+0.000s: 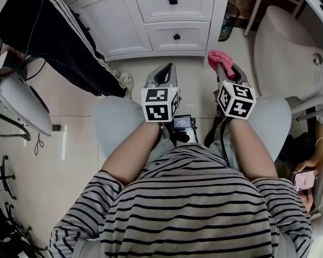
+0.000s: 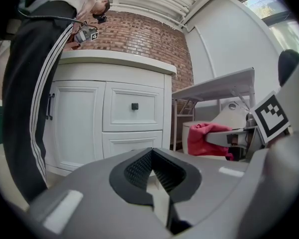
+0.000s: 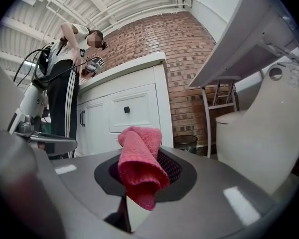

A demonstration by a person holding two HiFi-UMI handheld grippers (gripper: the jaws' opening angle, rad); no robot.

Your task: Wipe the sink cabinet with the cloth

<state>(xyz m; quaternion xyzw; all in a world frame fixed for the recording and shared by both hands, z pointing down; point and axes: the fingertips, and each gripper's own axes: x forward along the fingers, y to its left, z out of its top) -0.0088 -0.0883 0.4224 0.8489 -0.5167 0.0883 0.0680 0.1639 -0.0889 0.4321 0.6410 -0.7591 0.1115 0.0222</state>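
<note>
Between the right gripper's point(image 3: 139, 176) clamped jaws sits the cloth point(image 3: 139, 166)

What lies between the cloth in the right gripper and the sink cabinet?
Nothing but bare floor: the head view shows the cloth, held in the right gripper, short of the sink cabinet, with nothing else between.
</note>
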